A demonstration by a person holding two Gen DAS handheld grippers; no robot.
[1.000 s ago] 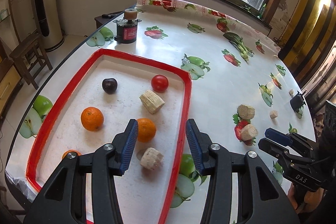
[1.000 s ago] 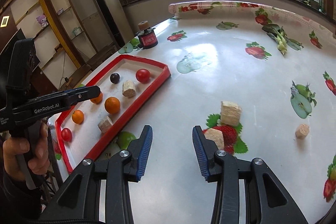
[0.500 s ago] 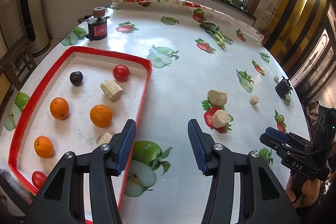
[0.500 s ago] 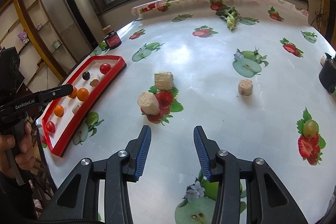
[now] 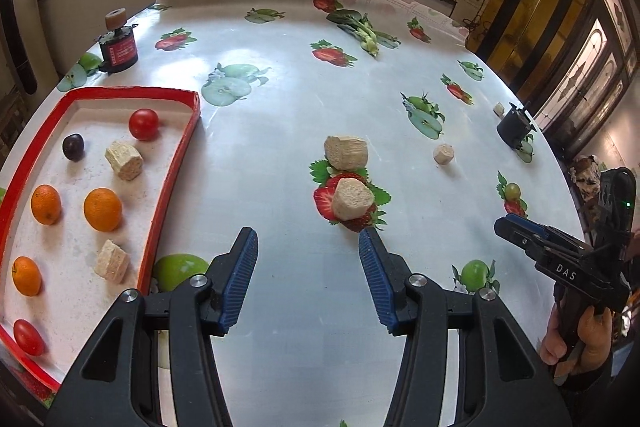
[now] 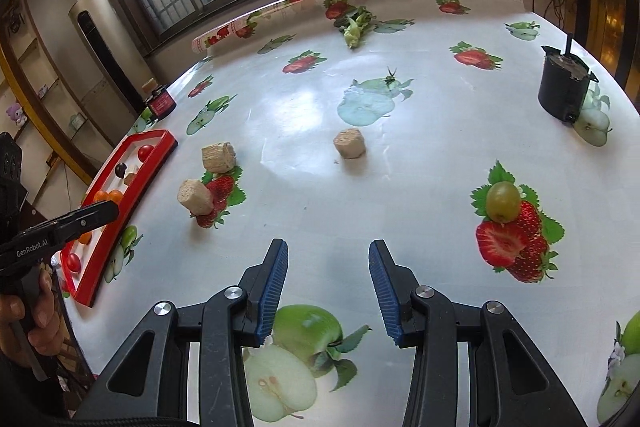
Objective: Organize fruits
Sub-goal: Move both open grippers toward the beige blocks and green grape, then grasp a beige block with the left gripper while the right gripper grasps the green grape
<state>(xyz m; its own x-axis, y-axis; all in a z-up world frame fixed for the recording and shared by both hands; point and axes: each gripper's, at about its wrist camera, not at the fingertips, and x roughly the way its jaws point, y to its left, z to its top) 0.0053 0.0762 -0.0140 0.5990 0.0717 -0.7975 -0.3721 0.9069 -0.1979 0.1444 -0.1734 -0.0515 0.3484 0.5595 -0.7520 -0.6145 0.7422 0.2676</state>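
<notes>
Left gripper (image 5: 307,253) now off fruit-filled tray (image 5: 176,163).

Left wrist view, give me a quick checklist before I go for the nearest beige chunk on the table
1. Left tongs empty: ok, nothing between the pads; the jaws have just been opening.
2. Target in line: ok, the nearest beige chunk lies on a printed strawberry just ahead of the right-hand pad.
3. Room around it: not ok, a second chunk sits right behind, close or touching.
4. Right tongs out of the way: ok, empty and off to the side.
5. Space in the red tray: ok, bare floor between the oranges and the two chunks already there.
6. Small far chunk: ok, apart and not in the path.
</notes>
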